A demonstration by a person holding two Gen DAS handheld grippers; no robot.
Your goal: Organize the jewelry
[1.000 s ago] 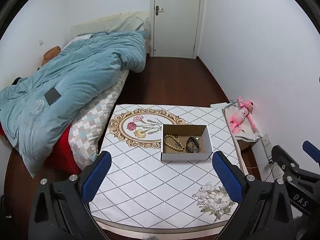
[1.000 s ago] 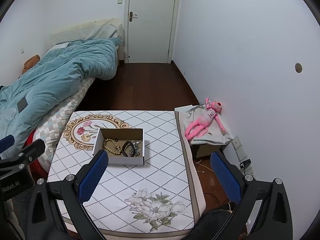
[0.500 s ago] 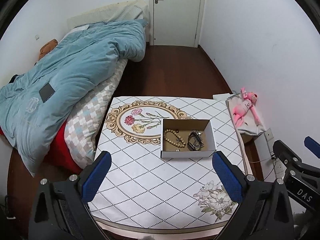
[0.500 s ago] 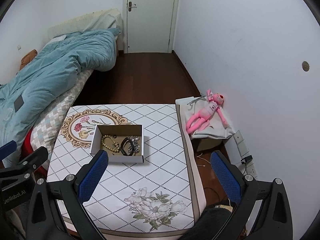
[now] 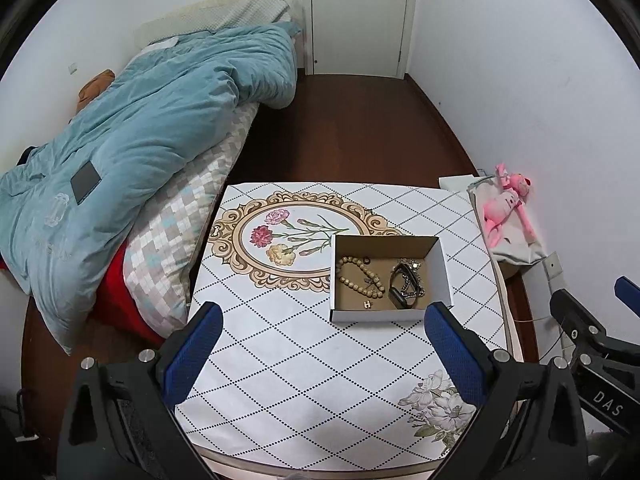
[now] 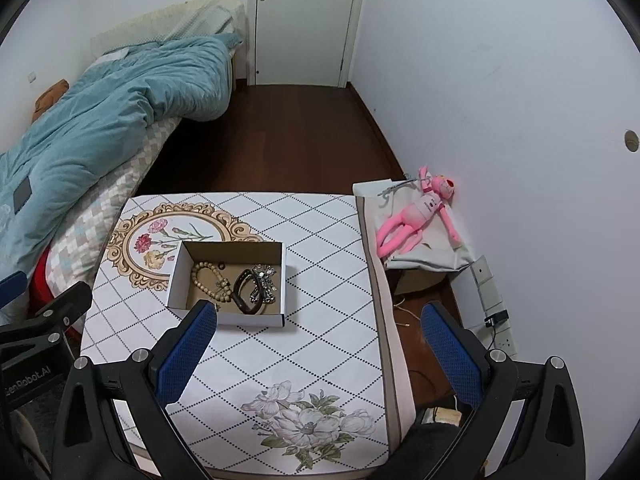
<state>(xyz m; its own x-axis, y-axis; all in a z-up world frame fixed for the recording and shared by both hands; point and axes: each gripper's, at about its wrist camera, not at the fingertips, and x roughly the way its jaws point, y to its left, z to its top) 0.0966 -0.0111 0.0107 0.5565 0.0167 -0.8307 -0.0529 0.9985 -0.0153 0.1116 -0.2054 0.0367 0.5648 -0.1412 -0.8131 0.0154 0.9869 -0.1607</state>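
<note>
A small white cardboard box [image 5: 442,276] stands on the patterned table [image 5: 300,364]. It also shows in the right wrist view [image 6: 286,280]. Inside lie a beige bead bracelet [image 5: 357,278], a dark band [image 5: 398,292], a silvery chain piece [image 5: 410,278] and a small H-shaped piece [image 5: 367,304]. My left gripper [image 5: 322,354] is open and empty, above the table short of the box. My right gripper [image 6: 320,352] is open and empty, near the table's right edge, its left finger just before the box.
A bed with a blue duvet [image 5: 132,152] lies left of the table. A pink plush toy [image 6: 420,216] rests on a grey bag by the right wall. Dark wood floor [image 5: 352,128] runs to a white door [image 5: 356,16].
Both grippers have moved forward and lower toward the table; the box now looks larger and nearer. Both stay open.
</note>
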